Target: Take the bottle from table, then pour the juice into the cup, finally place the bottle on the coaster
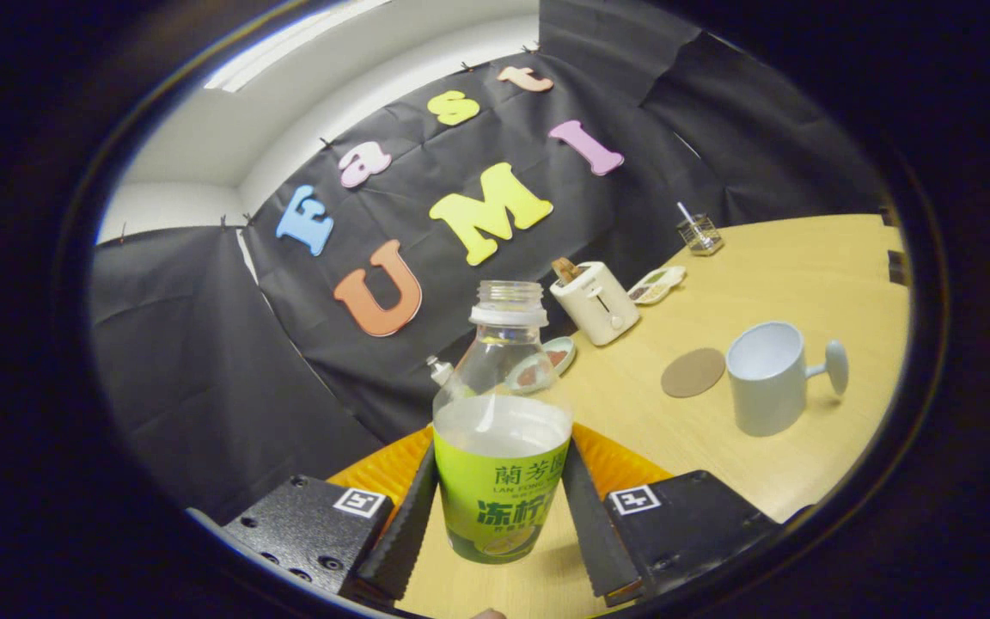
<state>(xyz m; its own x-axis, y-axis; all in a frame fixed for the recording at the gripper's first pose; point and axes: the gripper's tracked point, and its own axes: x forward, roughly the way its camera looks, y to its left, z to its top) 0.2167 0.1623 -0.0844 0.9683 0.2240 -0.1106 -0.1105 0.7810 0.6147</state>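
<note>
Gripper view showed the gripper [499, 507] pinching the uncapped bottle [502, 430], lifted; pouring into the cup [767, 378] and placing on the coaster [693, 372] remained.

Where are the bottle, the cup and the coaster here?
bottle [502, 447]: gripper view, on its green label, between the fingers.
cup [766, 378]: gripper view, on its pale side wall.
coaster [693, 372]: gripper view, on its round brown top.

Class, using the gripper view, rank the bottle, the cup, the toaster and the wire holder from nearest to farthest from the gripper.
1. Bottle: clamped between the gripper fingers.
2. Cup: ahead, to the right, beside the coaster.
3. Toaster: beyond, near the wall.
4. Wire holder: farthest, at the table's back.
</note>
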